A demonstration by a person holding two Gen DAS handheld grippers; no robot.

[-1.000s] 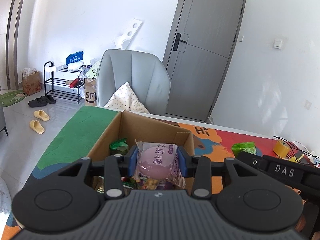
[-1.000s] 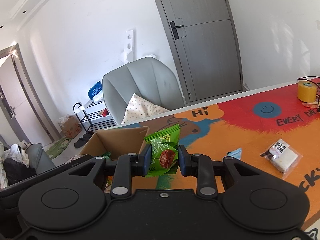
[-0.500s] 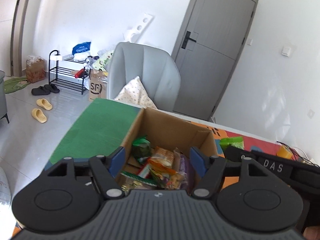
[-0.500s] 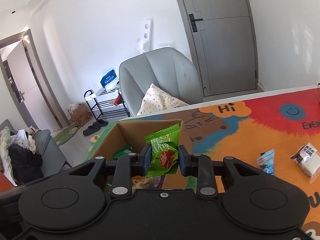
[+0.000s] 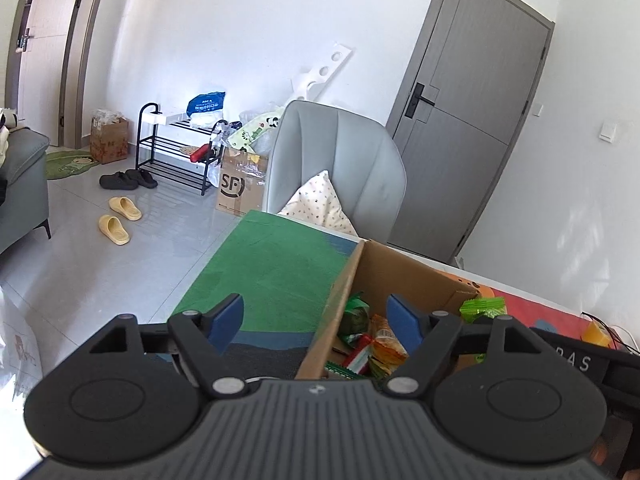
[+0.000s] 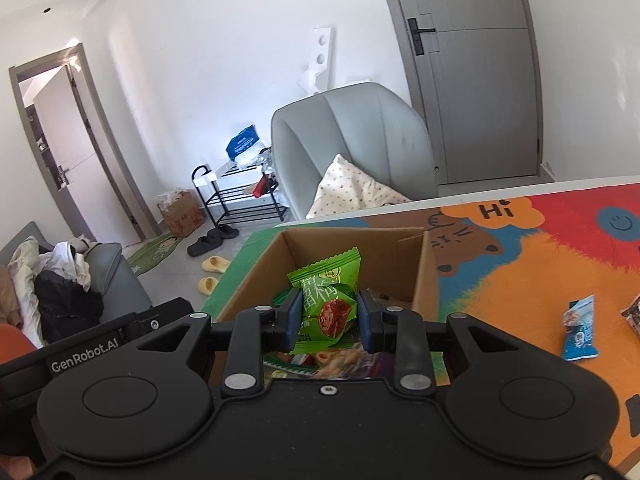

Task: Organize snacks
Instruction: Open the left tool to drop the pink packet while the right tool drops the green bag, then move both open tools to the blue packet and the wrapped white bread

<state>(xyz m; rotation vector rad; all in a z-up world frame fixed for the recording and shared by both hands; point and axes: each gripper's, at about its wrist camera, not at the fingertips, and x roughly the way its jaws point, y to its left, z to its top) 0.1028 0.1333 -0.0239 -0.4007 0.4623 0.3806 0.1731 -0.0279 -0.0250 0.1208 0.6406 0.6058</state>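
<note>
Pinching a green packet [image 6: 326, 302] between narrowly parted jaws, the right gripper [image 6: 326, 316] hangs over the open cardboard box [image 6: 424, 276] on the mat-covered worktop [image 6: 520, 280]. Only the right wrist view shows the blue packet [image 6: 580, 330] lying on the mat, well apart from the box on its right, and a sofa [image 6: 116, 276] heaped with clothes. Only the left wrist view shows the box's contents plainly: green, orange and red-striped snacks [image 5: 370, 340] piled inside, beside the green end of the mat.

The left gripper [image 5: 316, 320] has its jaws wide apart with nothing between them; they have just been opening. A second ago they clamped a purple packet, which is no longer in them, and the gripper now sits across the box's left wall rather than over its middle. The right gripper, short of the box a second ago, is now above it.

The green packet is crinkled and upright, printed with a red fruit picture and white characters.
</note>
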